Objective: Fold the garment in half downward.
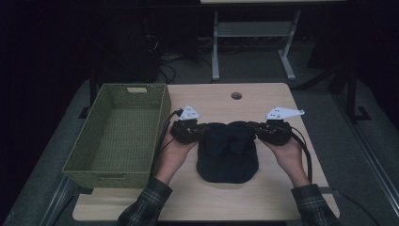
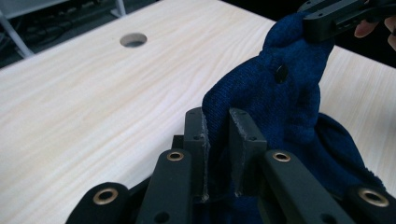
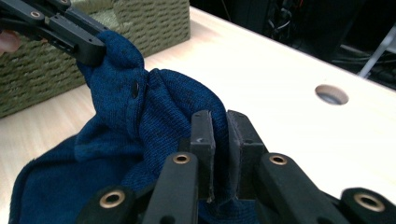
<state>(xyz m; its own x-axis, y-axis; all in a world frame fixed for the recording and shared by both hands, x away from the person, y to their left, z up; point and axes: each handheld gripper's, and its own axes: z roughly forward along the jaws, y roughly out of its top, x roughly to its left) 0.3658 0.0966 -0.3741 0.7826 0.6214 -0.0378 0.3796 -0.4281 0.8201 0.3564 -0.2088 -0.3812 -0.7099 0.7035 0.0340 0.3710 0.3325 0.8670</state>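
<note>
A dark blue knitted garment (image 1: 227, 153) lies near the middle of the wooden table (image 1: 263, 197), just right of the green woven basket (image 1: 117, 136) along the table's left edge. The left gripper (image 2: 217, 140) pinches a fold of its upper left part, jaws nearly closed; the right gripper (image 3: 220, 140) clamps the upper right part likewise, raising both ends

Green woven basket (image 1: 117, 136) on wooden table (image 1: 263, 101) with a hole (image 1: 236, 95)
</note>
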